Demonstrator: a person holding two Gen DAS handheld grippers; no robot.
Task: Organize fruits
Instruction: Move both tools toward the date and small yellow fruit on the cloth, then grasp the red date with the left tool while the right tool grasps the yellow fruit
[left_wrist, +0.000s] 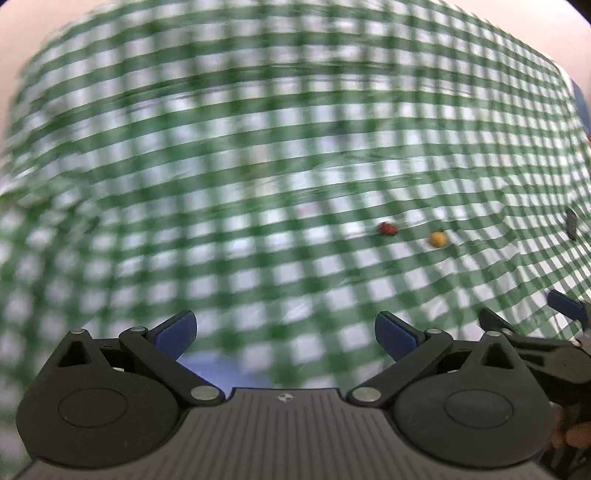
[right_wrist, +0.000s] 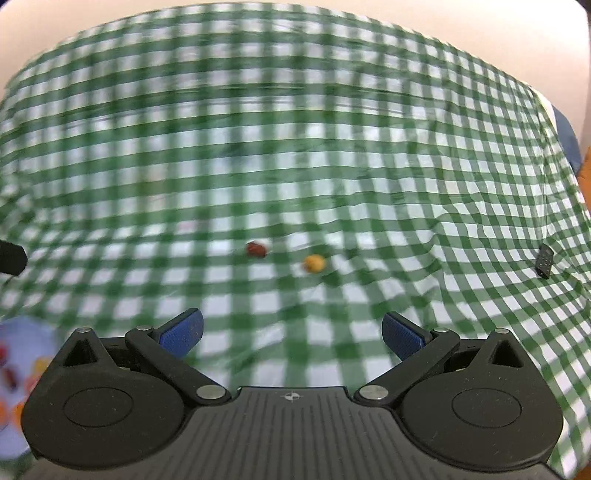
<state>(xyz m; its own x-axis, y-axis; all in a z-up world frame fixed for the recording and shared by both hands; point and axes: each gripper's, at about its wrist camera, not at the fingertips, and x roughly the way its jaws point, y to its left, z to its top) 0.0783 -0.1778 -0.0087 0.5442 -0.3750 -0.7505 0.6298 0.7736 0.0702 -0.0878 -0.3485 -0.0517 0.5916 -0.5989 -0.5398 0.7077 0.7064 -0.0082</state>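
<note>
Here both hand-held grippers, left (left_wrist: 284, 332) and right (right_wrist: 291, 334), gape empty; round red fruit (right_wrist: 256, 249) and yellow fruit (right_wrist: 314, 263) mid-frame on wrinkled gingham bench (right_wrist: 369, 166).

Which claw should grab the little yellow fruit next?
Probably the right claw: it is open, and the yellow fruit sits almost straight ahead. From the left claw, also open, it lies off to the right.

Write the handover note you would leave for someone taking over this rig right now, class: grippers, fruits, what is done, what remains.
Left gripper: open, empty, above the checked tablecloth.
Right gripper: open, empty.
Red fruit and yellow fruit lie apart on the cloth, ahead of both grippers.
Pale blue plate, at the right camera's lower left, already holds several blurred fruits.
Left to do, probably: the two loose fruits.
A small black object sits far right.
</note>
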